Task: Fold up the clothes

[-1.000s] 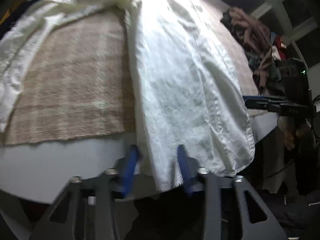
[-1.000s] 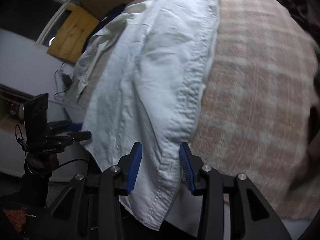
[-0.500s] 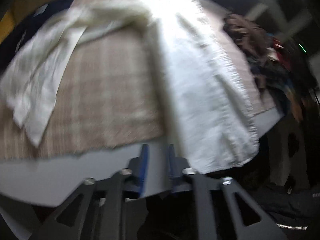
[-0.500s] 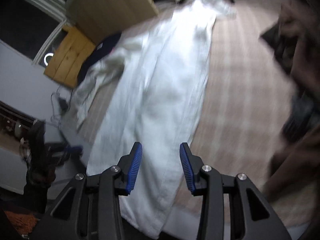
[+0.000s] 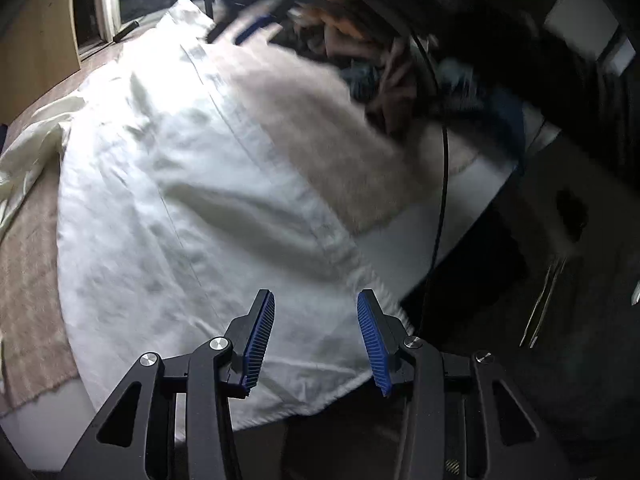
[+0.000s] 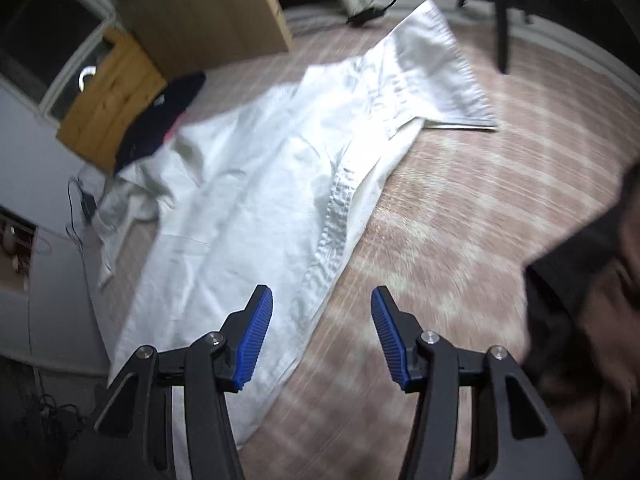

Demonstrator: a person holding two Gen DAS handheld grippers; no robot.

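A white shirt [image 5: 192, 208] lies spread over a pink plaid cloth [image 6: 460, 208] on a table. In the left wrist view my left gripper [image 5: 314, 336] hovers over the shirt's near hem. Its jaws are opening and no cloth is pinched between the blue pads [image 5: 260, 336]. In the right wrist view the same white shirt [image 6: 248, 200] runs away from me, with a sleeve [image 6: 440, 80] spread at the far end. My right gripper [image 6: 322, 332] hangs above the button edge and the plaid cloth. Its jaws are opening too, with nothing between them.
A pile of mixed clothes [image 5: 380, 60] lies at the table's right side, crossed by a black cable [image 5: 440, 184]. A dark garment [image 6: 160, 120] and wooden boards [image 6: 200, 12] are at the far left. Dark clothing [image 6: 592, 280] crowds the right edge.
My left gripper slid right along the hem, and its pads narrowed, then spread. My right gripper came off the shirt's edge, moved right over the plaid cloth, and its jaws widened.
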